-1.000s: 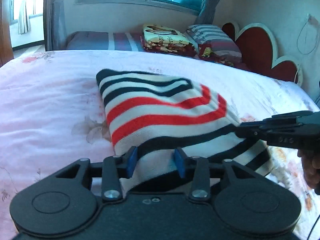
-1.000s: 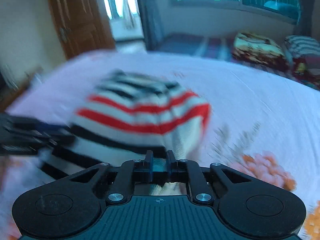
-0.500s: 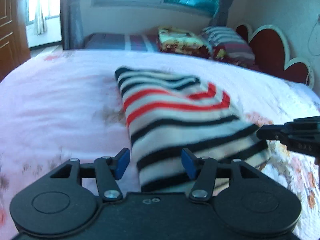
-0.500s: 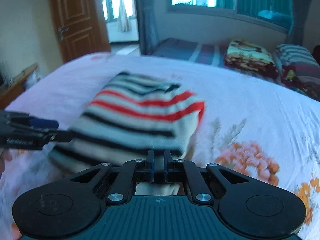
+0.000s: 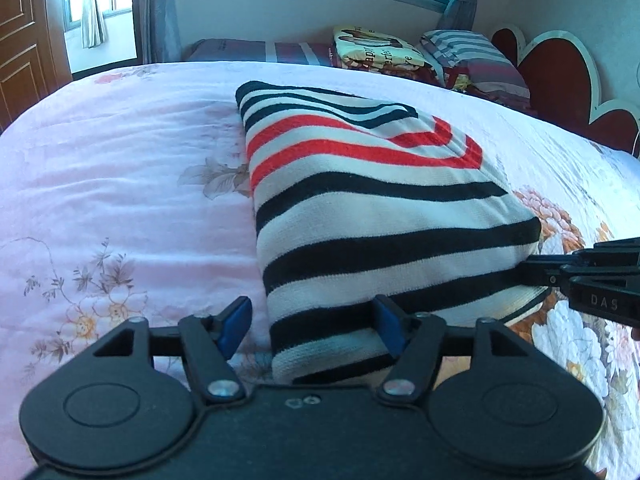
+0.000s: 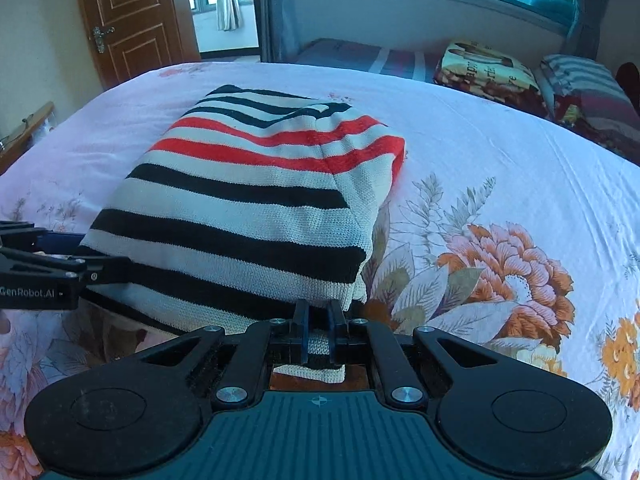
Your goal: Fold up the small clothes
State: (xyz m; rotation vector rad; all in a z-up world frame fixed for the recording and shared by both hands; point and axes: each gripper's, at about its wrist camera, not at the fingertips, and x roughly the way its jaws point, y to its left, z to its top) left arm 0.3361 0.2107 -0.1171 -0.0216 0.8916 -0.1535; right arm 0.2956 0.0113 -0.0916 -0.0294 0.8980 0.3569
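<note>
A folded knit sweater [image 5: 360,208] with black, red and cream stripes lies on the bed; it also shows in the right wrist view [image 6: 256,208]. My left gripper [image 5: 312,328] is open, its blue pads on either side of the sweater's near left corner. My right gripper [image 6: 318,332] is shut on the sweater's near right edge, cream knit pinched between the fingers. The right gripper's side shows at the right in the left wrist view [image 5: 592,276], the left gripper's at the left in the right wrist view [image 6: 48,272].
The bed has a pink floral sheet [image 5: 100,184]. Pillows and a folded blanket [image 5: 380,50] lie at the far side by a red heart-shaped headboard [image 5: 560,76]. A wooden door [image 6: 132,20] stands at the far left.
The left gripper has opened wider and let go of the sweater's corner. The sweater has settled flat on the bed. The right gripper stays shut on its edge.
</note>
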